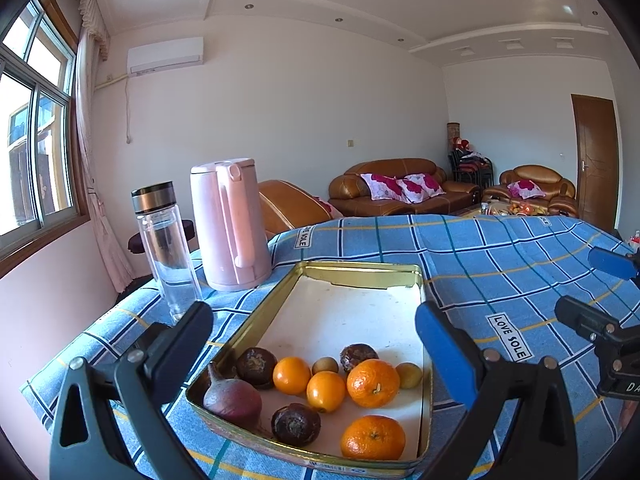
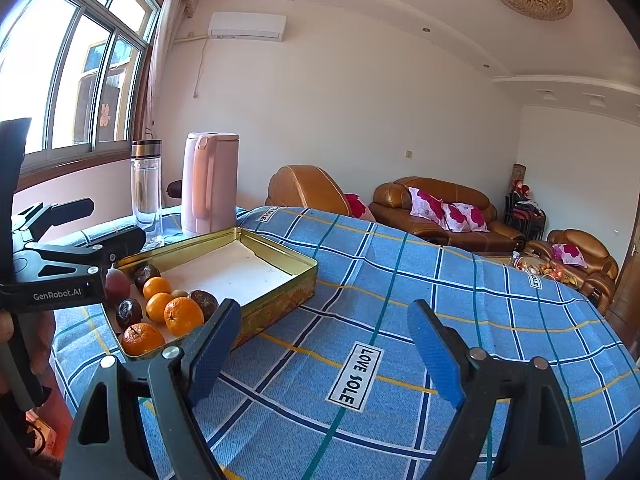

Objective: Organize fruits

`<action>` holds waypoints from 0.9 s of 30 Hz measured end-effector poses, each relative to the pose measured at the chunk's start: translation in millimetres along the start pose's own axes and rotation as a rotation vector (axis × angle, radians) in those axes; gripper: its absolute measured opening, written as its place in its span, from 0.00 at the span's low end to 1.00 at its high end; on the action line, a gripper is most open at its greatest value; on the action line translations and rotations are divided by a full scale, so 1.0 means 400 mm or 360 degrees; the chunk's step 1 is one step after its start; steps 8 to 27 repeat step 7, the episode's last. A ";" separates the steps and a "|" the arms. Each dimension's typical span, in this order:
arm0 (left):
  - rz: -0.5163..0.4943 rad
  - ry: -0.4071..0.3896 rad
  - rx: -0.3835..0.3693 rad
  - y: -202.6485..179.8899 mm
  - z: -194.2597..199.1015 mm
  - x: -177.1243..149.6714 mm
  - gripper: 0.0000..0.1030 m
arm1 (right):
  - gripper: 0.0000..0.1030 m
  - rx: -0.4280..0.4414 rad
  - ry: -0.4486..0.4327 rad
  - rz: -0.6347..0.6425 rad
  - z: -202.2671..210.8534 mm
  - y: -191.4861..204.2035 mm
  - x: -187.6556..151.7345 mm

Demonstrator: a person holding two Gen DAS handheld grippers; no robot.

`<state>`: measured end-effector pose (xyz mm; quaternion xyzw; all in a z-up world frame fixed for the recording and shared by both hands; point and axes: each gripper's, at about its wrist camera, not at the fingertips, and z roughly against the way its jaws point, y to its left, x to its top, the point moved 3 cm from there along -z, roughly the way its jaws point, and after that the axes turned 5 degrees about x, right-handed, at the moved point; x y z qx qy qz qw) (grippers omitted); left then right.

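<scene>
Presently both tongs held wide open, nothing gripped: left tongs (image 1: 316, 344) poised over tin (image 1: 416, 272); right tongs (image 2: 320, 344) beside it. Fruits (image 1: 324, 392) clustered at tin's near end on counter (image 1: 500, 264).

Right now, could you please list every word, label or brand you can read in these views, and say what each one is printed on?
"LOVE SOLE": white label on the cloth, nearest one at; it repeats elsewhere on the cloth.
"GenRobot.AI": body of the left gripper, seen from the right wrist.
"DA...": cut off by the frame edge, on the right gripper.
Print on the tin, near rim: too small to read.
</scene>
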<state>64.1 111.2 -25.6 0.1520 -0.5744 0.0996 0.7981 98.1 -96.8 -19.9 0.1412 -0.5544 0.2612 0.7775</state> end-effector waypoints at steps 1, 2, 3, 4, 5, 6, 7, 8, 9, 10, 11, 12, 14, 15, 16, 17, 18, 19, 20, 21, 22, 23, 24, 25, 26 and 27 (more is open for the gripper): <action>-0.0006 -0.0005 -0.0005 -0.003 0.002 0.000 1.00 | 0.83 0.0002 0.0004 -0.0002 -0.001 0.000 -0.002; -0.0011 -0.0010 -0.0006 -0.005 0.004 0.001 1.00 | 0.83 0.0003 0.0006 -0.0002 -0.003 -0.001 -0.002; -0.0012 -0.0012 -0.0006 -0.006 0.005 0.001 1.00 | 0.83 0.0003 0.0008 -0.0001 -0.003 0.000 -0.004; -0.0011 -0.0012 -0.0014 -0.006 0.005 0.002 1.00 | 0.83 0.0003 0.0009 -0.0001 -0.002 -0.001 -0.005; -0.0009 -0.0013 -0.0014 -0.005 0.006 0.002 1.00 | 0.83 0.0004 0.0010 -0.0003 -0.001 -0.001 -0.006; -0.0012 -0.0014 -0.0008 -0.005 0.006 0.003 1.00 | 0.83 0.0004 0.0010 -0.0005 -0.001 -0.003 -0.006; -0.0018 -0.0013 0.0000 -0.006 0.006 0.003 1.00 | 0.83 0.0005 0.0011 -0.0006 0.000 -0.004 -0.007; -0.0018 -0.0013 0.0000 -0.006 0.006 0.003 1.00 | 0.83 0.0005 0.0011 -0.0006 0.000 -0.004 -0.007; -0.0018 -0.0013 0.0000 -0.006 0.006 0.003 1.00 | 0.83 0.0005 0.0011 -0.0006 0.000 -0.004 -0.007; -0.0018 -0.0013 0.0000 -0.006 0.006 0.003 1.00 | 0.83 0.0005 0.0011 -0.0006 0.000 -0.004 -0.007; -0.0018 -0.0013 0.0000 -0.006 0.006 0.003 1.00 | 0.83 0.0005 0.0011 -0.0006 0.000 -0.004 -0.007; -0.0018 -0.0013 0.0000 -0.006 0.006 0.003 1.00 | 0.83 0.0005 0.0011 -0.0006 0.000 -0.004 -0.007; -0.0018 -0.0013 0.0000 -0.006 0.006 0.003 1.00 | 0.83 0.0005 0.0011 -0.0006 0.000 -0.004 -0.007; -0.0018 -0.0013 0.0000 -0.006 0.006 0.003 1.00 | 0.83 0.0005 0.0011 -0.0006 0.000 -0.004 -0.007; -0.0018 -0.0013 0.0000 -0.006 0.006 0.003 1.00 | 0.83 0.0005 0.0011 -0.0006 0.000 -0.004 -0.007; -0.0018 -0.0013 0.0000 -0.006 0.006 0.003 1.00 | 0.83 0.0005 0.0011 -0.0006 0.000 -0.004 -0.007; -0.0018 -0.0013 0.0000 -0.006 0.006 0.003 1.00 | 0.83 0.0005 0.0011 -0.0006 0.000 -0.004 -0.007; -0.0018 -0.0013 0.0000 -0.006 0.006 0.003 1.00 | 0.83 0.0005 0.0011 -0.0006 0.000 -0.004 -0.007; -0.0018 -0.0013 0.0000 -0.006 0.006 0.003 1.00 | 0.83 0.0005 0.0011 -0.0006 0.000 -0.004 -0.007; -0.0018 -0.0013 0.0000 -0.006 0.006 0.003 1.00 | 0.83 0.0005 0.0011 -0.0006 0.000 -0.004 -0.007; -0.0018 -0.0013 0.0000 -0.006 0.006 0.003 1.00 | 0.83 0.0005 0.0011 -0.0006 0.000 -0.004 -0.007; -0.0018 -0.0013 0.0000 -0.006 0.006 0.003 1.00 | 0.83 0.0005 0.0011 -0.0006 0.000 -0.004 -0.007; -0.0018 -0.0013 0.0000 -0.006 0.006 0.003 1.00 | 0.83 0.0005 0.0011 -0.0006 0.000 -0.004 -0.007; -0.0018 -0.0013 0.0000 -0.006 0.006 0.003 1.00 | 0.83 0.0005 0.0011 -0.0006 0.000 -0.004 -0.007; -0.0018 -0.0013 0.0000 -0.006 0.006 0.003 1.00 | 0.83 0.0005 0.0011 -0.0006 0.000 -0.004 -0.007; -0.0018 -0.0013 0.0000 -0.006 0.006 0.003 1.00 | 0.83 0.0005 0.0011 -0.0006 0.000 -0.004 -0.007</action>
